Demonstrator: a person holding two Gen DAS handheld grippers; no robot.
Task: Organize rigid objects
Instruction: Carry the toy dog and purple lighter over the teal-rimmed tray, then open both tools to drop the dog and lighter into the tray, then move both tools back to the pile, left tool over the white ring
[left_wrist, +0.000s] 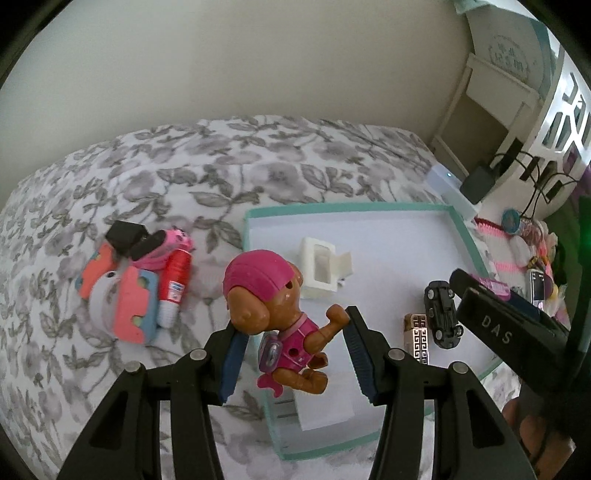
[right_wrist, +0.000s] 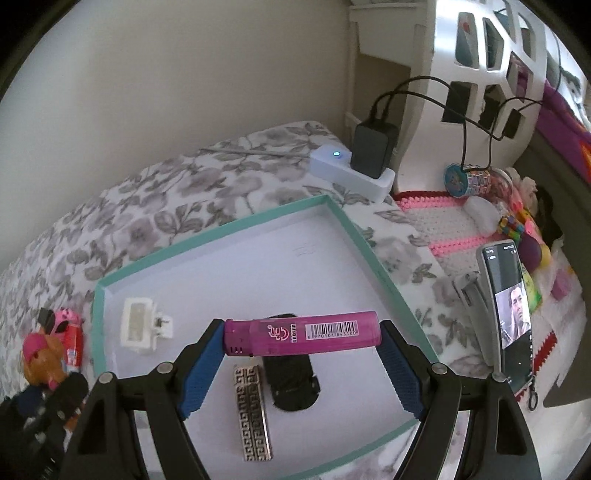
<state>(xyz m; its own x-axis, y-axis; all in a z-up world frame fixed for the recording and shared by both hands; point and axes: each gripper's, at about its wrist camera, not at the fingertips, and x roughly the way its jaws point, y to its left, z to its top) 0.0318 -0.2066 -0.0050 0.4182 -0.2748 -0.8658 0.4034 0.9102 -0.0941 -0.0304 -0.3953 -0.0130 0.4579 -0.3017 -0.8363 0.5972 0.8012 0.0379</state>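
Tray (right_wrist: 236, 236) holds white clip (right_wrist: 138, 325), black car (right_wrist: 291, 384), patterned lighter (right_wrist: 253, 410). Left gripper (left_wrist: 291, 354) clamps the dog figure (left_wrist: 273, 314); right gripper (right_wrist: 301, 363) grips a pink lighter (right_wrist: 303, 338) endwise. Both unplaced; a small pile (left_wrist: 136, 284) remains on the bedspread (left_wrist: 184, 166).

The left gripper (left_wrist: 291, 350) fills the lower middle of the left wrist view, pointing steeply down. Its blue pads (left_wrist: 232, 363) clamp a toy dog (left_wrist: 280, 314), one pad at the head, the other at the raised paw. At the right edge of that view the right gripper (left_wrist: 480, 291) reaches in, with part of a hand (left_wrist: 532, 432) below it (only fingers show). In the right wrist view the right gripper (right_wrist: 303, 338) sits low and centre, jaws wide, gripping a pink lighter (right_wrist: 303, 338) end to end.
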